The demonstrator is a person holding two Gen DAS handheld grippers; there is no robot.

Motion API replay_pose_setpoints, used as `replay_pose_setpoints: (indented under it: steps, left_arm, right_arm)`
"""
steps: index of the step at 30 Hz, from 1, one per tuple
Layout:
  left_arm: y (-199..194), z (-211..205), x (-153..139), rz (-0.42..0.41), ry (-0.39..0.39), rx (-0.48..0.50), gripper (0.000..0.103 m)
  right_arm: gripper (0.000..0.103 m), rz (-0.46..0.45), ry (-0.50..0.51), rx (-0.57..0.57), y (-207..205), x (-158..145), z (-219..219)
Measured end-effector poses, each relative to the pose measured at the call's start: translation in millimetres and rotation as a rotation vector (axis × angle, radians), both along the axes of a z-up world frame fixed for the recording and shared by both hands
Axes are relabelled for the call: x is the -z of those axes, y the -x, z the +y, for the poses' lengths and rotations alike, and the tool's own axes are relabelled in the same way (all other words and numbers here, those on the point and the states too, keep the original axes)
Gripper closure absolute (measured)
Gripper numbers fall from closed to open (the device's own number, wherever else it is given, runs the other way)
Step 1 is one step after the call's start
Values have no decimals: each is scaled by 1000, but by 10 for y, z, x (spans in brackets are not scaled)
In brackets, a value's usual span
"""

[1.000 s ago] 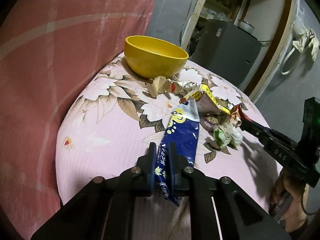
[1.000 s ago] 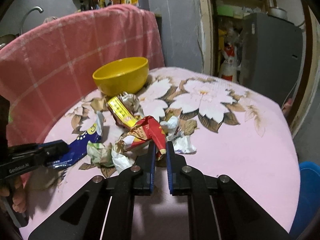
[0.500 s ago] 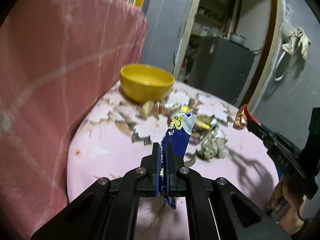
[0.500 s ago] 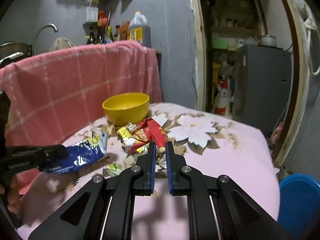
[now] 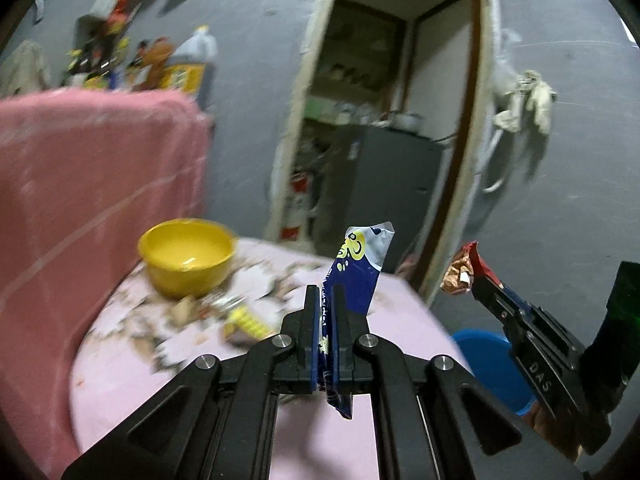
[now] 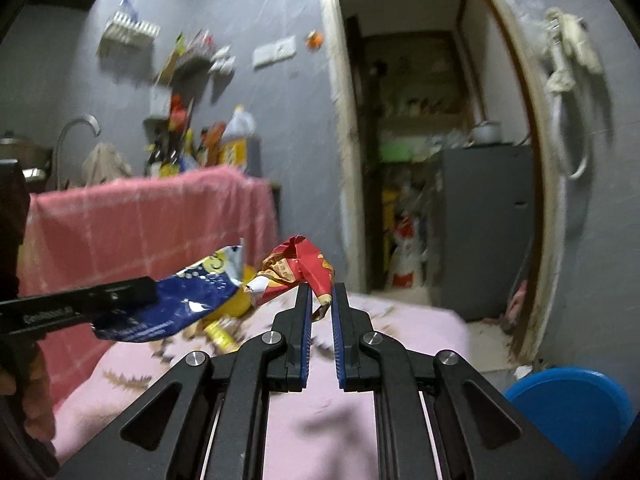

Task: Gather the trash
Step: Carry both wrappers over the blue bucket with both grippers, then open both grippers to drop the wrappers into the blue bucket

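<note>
The blue snack wrapper, light, limp foil film, stands up out of the left gripper, whose jaws are pinched fully onto its lower end above the pink flowered tablecloth. The smaller crumpled red wrapper is nipped by one thin fold between the nearly closed jaws of the right gripper. Both look slick and weightless, so a flat edge deep between the pads seems the safest hold; the red one's grip looks slighter.

Both grippers held aloft side by side: the left gripper clamped tight on a blue wrapper, the right gripper pinching a crumpled red wrapper at its fingertips, a bare hand gripping the left handle
</note>
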State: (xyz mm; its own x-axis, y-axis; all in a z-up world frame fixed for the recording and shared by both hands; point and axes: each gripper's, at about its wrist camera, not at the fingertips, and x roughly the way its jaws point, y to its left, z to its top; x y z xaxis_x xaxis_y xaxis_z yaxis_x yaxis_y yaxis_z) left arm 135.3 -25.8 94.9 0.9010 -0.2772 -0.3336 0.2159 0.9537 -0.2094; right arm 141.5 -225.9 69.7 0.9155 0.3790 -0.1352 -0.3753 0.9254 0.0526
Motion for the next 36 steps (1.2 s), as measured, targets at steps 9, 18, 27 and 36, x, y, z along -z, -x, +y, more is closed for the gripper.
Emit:
replay_pose_setpoints:
  steps: [9, 18, 27, 36]
  left_arm:
    - [-396, -1100, -228, -2, -16, 201, 100]
    - [-865, -2271, 129, 187, -85, 362, 100]
    - [-1275, -2826, 778, 441, -148, 426, 99]
    - [-1317, -2892, 958, 484, -195, 428, 84]
  right_arm:
    - [95, -17, -138, 275, 37, -139, -974]
    - [95, 204, -254, 555, -122, 144, -1921]
    - [94, 478, -322, 611, -367, 638, -2378]
    - [67, 577, -375, 610, -411, 717, -2486]
